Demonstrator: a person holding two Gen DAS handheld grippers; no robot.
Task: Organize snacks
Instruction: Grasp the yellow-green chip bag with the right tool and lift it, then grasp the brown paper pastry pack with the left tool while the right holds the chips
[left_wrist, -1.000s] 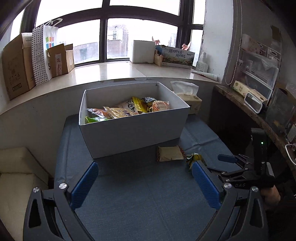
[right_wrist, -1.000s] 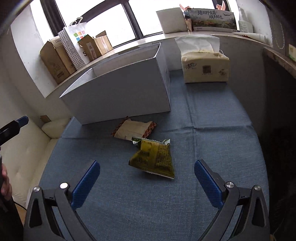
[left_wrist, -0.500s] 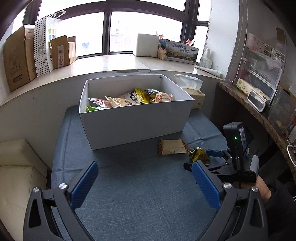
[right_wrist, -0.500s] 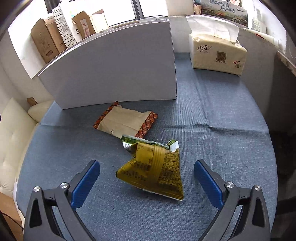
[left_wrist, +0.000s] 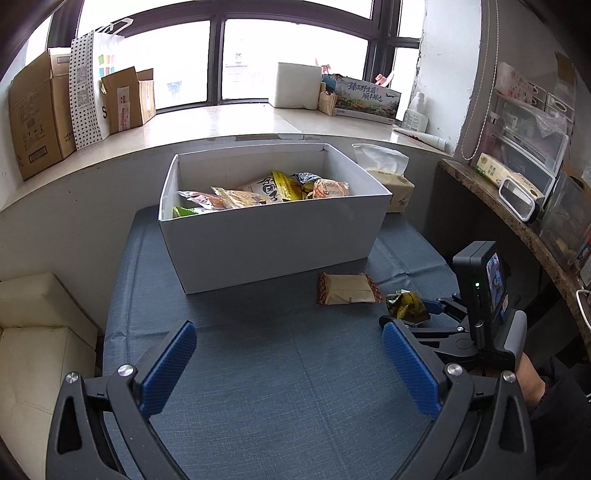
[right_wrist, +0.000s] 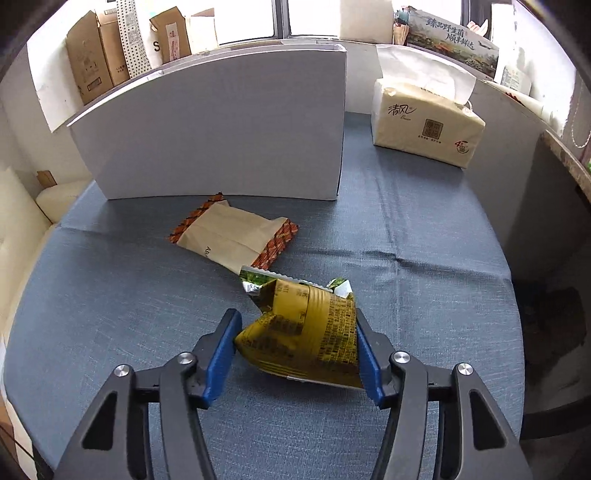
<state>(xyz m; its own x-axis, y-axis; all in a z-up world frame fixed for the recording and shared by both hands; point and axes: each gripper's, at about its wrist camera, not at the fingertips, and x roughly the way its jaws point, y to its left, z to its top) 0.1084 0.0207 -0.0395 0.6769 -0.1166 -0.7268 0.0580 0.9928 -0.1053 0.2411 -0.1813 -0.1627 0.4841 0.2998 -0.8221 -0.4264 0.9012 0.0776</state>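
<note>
Through my left wrist view, my left gripper (left_wrist: 288, 365) hangs spread and empty over the blue cloth bench (left_wrist: 258, 369), leaving room before the white cardboard box (left_wrist: 273, 236) of snacks. In my right view, my right gripper (right_wrist: 295, 354) has just been closing, pads pressing the crumpled yellow foil snack packet (right_wrist: 303, 332) lying on the bench, ready for lifting.

We record a blue woven cloth (right_wrist: 424, 229), matt and slightly rough, as ground. On it, a white box (right_wrist: 221, 129) of smooth matt card. Just before the box, a kraft-paper packet (right_wrist: 229, 236), matt. Nearer than that packet, a yellow foil pouch (right_wrist: 306, 328), glossy and creased. Right of the box, a tissue pack (right_wrist: 424, 125) in shiny plastic film.
</note>
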